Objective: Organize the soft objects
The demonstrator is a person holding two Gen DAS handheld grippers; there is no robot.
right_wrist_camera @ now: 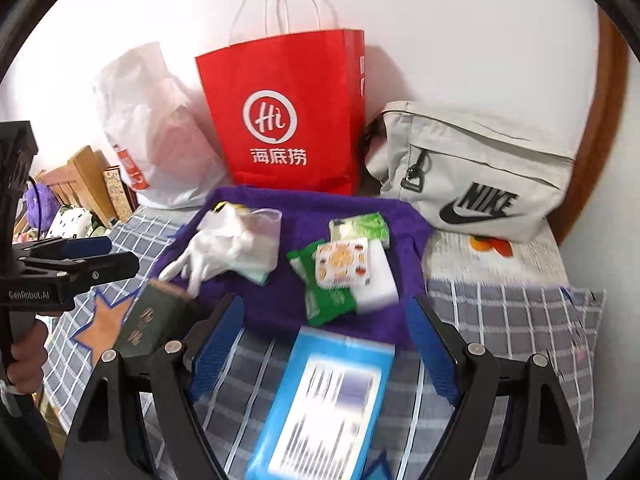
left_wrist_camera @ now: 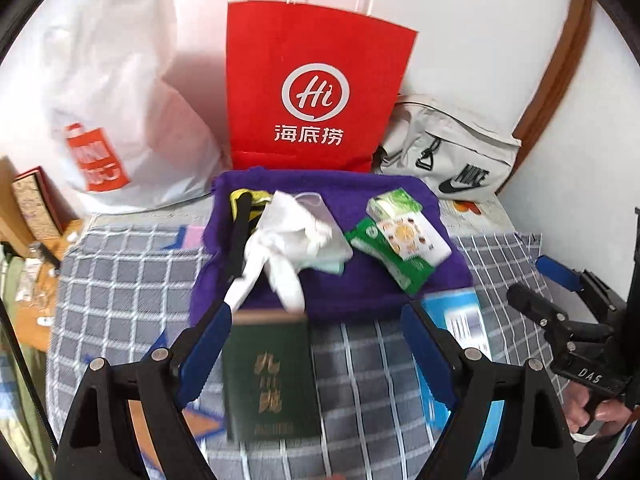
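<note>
A folded purple towel [right_wrist_camera: 280, 296] lay flat on the grey checked bedspread [right_wrist_camera: 500, 320], in front of the red paper bag. On its left part rested crumpled white gloves [right_wrist_camera: 216, 248] with a clear pouch [right_wrist_camera: 264, 220], fingers trailing toward the near edge. On its right part, touching one another, lay green tissue packs [right_wrist_camera: 360, 226], an orange-patterned pack [right_wrist_camera: 340, 266] and a white sponge block [right_wrist_camera: 380, 280].

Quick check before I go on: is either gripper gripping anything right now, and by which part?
Nothing is held. The left gripper stands open above the green booklet, and the right gripper stands open above the blue pack; both lie loose on the checked cloth.
</note>
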